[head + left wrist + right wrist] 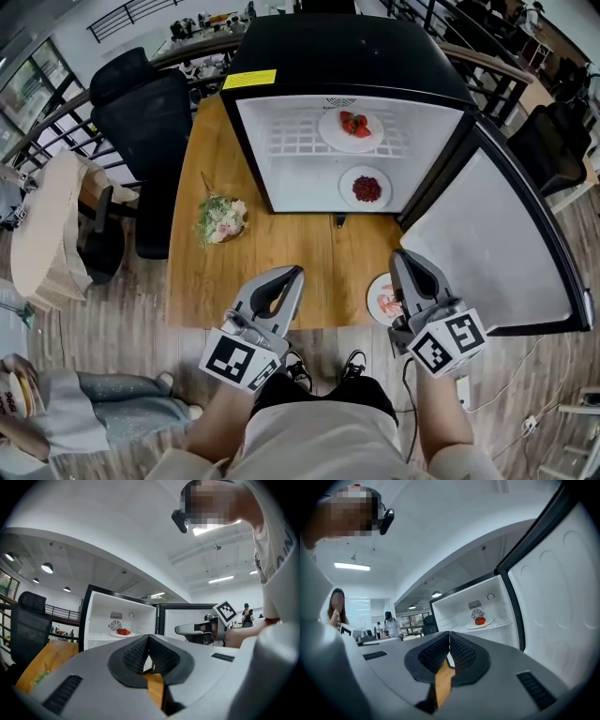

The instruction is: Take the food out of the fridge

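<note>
The black mini fridge (347, 66) stands open on the wooden table (281, 253). On its wire shelf sits a white plate of strawberries (351, 128), also visible in both gripper views as strawberries (123, 631) and strawberries (479, 620). A plate of dark red berries (366, 187) rests on the fridge floor. Out on the table are a salad plate (221, 218) and a plate of pink food (382, 300), partly hidden by my right gripper (403, 255). My left gripper (296, 272) hovers over the table's near edge. Both grippers are shut and empty, well short of the fridge.
The fridge door (492, 244) swings open to the right, past the table edge. Black office chairs (141, 122) stand at the table's left. A person sits at lower left (56, 403). People stand far off in the right gripper view (389, 623).
</note>
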Motion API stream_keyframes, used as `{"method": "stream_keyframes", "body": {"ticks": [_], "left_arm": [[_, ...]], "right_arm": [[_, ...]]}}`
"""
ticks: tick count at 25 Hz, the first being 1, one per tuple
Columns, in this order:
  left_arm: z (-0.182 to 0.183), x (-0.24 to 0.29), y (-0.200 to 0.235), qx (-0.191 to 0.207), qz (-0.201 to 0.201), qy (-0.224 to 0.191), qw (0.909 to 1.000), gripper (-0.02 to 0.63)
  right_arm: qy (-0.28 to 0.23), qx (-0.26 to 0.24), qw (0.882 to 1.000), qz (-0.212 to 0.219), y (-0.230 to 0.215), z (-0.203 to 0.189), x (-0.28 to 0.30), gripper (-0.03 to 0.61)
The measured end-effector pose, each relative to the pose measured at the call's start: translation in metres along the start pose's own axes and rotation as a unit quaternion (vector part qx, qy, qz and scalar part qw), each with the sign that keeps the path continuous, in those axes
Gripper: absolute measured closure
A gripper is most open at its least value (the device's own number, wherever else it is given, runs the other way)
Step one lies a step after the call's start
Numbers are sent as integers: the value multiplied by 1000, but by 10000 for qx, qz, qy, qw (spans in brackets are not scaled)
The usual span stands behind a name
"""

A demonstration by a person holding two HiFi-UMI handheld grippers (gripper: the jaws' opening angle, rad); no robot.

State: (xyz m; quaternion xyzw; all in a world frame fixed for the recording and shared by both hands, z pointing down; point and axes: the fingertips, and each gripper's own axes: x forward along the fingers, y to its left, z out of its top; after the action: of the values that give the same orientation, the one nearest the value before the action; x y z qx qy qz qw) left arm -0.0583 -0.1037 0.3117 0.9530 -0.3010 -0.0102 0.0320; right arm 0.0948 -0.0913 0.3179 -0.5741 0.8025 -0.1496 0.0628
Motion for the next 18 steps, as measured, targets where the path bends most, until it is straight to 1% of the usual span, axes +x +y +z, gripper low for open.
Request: {"method": "stream_keyframes", "body": {"ticks": [3, 7, 9, 10, 12, 14, 18], "left_arm": [[-2, -2, 6, -13, 44, 12, 10000, 606], [-6, -5, 15, -71, 94, 22, 9999, 606], [-7, -7, 21, -78, 119, 31, 9999, 606], [-8, -8, 24, -79, 132, 37, 9999, 606], [-10, -9, 32, -90, 163, 56, 9998, 606], [-13, -10, 39, -116, 198, 89, 9997, 606], [-21, -7, 49, -196, 219, 165, 9994, 606]], "right_arm": [[-13, 501, 9987, 48, -4, 4, 24, 557], [41, 685, 9976, 34, -6, 8, 63, 555], [68, 926, 9957, 47, -8, 9, 83, 552], [68, 1073, 9942, 78, -10, 9, 92, 544], [45, 1363, 9906, 84, -16, 8, 108, 492], [27, 1734, 9848, -80, -29, 2, 120, 487], [38, 2599, 9639, -573, -63, -35, 131, 471]]}}
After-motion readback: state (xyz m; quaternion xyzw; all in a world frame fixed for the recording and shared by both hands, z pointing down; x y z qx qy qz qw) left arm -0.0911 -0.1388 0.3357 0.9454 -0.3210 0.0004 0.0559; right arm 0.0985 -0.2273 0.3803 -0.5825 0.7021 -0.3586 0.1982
